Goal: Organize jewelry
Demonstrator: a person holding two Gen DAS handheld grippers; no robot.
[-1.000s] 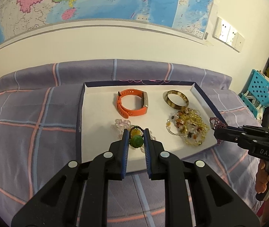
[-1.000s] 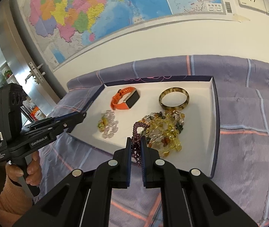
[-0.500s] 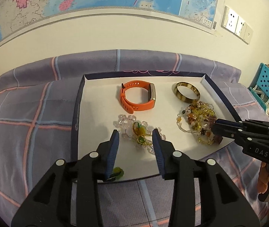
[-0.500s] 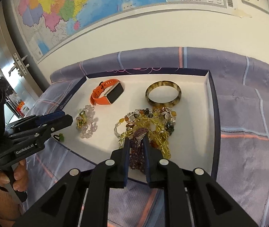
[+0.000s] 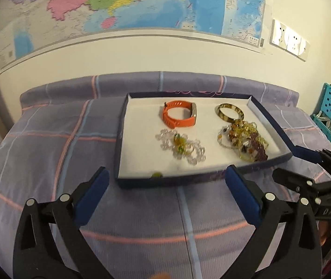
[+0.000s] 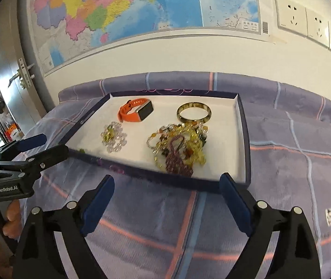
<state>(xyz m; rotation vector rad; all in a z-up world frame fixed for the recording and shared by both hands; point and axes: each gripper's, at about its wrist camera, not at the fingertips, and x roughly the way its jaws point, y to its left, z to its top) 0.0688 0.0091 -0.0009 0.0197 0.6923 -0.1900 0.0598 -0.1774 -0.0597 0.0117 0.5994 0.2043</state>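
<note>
Black plastic left gripper (image 5: 165,176) w/ blue pads (image 5: 242,195), silver screws, bare skin on hand (image 6: 11,220)

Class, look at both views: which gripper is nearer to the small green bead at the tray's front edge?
Left. The left gripper hangs open just in front of the green bead. The right gripper, also open, sits off toward the tray's other front corner.

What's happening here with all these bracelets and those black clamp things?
A person is sorting jewelry into a tray on a bed, holding a gripper in each hand. Right now the left gripper and right gripper hover just short of the tray, jaws wide open and empty. Inside lie an orange watch, a bangle, a clear bracelet and a tangle of beads.
</note>
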